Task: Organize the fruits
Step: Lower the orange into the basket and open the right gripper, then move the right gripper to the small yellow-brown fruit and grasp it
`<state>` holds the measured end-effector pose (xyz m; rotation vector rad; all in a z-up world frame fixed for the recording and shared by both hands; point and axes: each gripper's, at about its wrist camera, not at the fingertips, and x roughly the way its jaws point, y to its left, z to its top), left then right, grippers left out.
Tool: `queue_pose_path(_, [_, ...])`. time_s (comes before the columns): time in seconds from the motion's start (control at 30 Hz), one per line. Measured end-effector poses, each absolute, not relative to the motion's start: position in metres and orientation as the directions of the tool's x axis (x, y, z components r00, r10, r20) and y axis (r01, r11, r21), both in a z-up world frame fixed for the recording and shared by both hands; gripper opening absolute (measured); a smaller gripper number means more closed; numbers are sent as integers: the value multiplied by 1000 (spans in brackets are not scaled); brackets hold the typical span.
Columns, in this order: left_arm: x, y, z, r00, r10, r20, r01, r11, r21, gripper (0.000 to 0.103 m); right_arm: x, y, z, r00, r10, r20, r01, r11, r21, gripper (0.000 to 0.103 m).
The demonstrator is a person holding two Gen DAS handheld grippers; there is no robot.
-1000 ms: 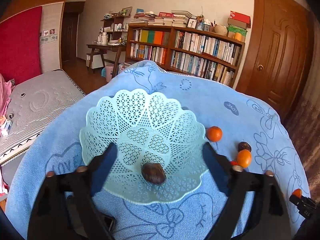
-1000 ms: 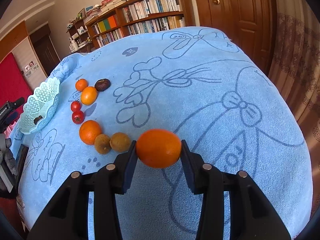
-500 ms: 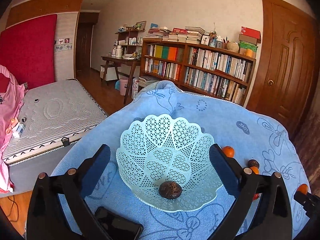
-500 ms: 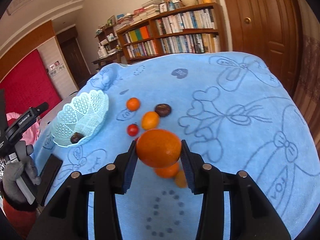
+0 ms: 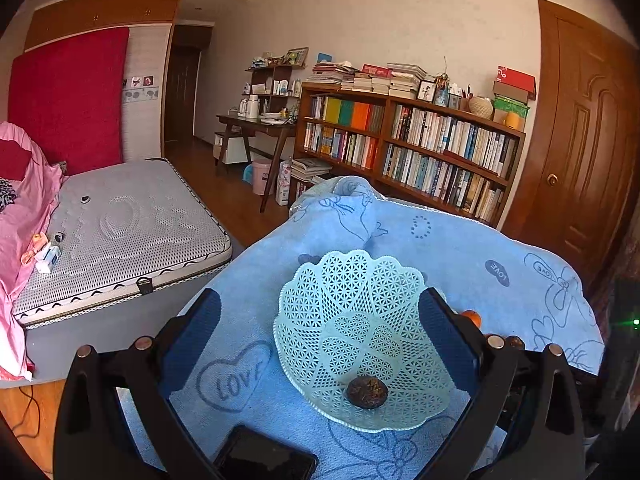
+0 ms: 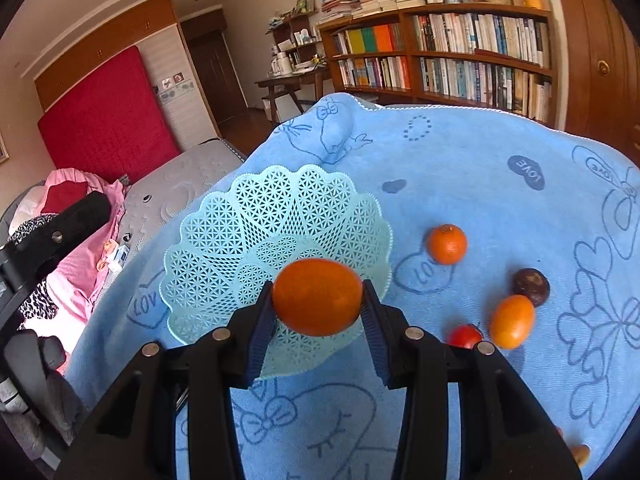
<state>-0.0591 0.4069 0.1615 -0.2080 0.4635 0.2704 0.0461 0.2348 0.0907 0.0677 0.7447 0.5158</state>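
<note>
Orange (image 6: 317, 297) is sitting clamped in the right claw (image 6: 318, 304), hovering over the near rim of the mint lattice basket (image 6: 256, 220), which is holding one dark fruit (image 5: 367, 391). Several fruits are waiting on the blue-covered table (image 6: 480, 152), including a tangerine (image 6: 446, 244) and tomato (image 6: 464, 336). The left claw (image 5: 320, 340), wide open and empty, is framing the basket.

Orange (image 6: 317, 297) over mint lattice basket (image 6: 240, 240), dark fruit (image 5: 367, 391) inside

Ahead of me at one o'clock a wooden bookshelf (image 5: 408, 148) lines the pale wall (image 5: 380, 20); brown door (image 5: 584, 152) at three, bed (image 5: 120, 232) and red panel (image 5: 68, 100) at ten.
</note>
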Motion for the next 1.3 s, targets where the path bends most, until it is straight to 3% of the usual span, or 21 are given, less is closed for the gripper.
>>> queue_pose_path(0.13, [-58, 411, 160, 855, 206, -477, -305, 942, -141, 100, 55, 238, 84, 606, 476, -638, -412, 873, 260, 49])
queue_pose_path(0.2, [-55, 413, 158, 849, 196, -491, -305, 940, -152, 100, 53, 233, 85, 621, 472, -626, -406, 877, 259, 64])
queue_pose_path(0.53, [-53, 406, 151, 833, 202, -516, -317, 937, -144, 100, 42, 165, 94, 692, 421, -586, -279, 905, 320, 66])
queue_pose_path(0.83, [-51, 390, 150, 838, 124, -531, -255, 950, -180, 100, 35, 101, 112, 755, 359, -548, -182, 918, 351, 73])
queue_pose_path(1.3, [-50, 349, 139, 833, -9, -553, -111, 977, -182, 100, 10, 16, 79, 754, 274, -597, -41, 927, 373, 74])
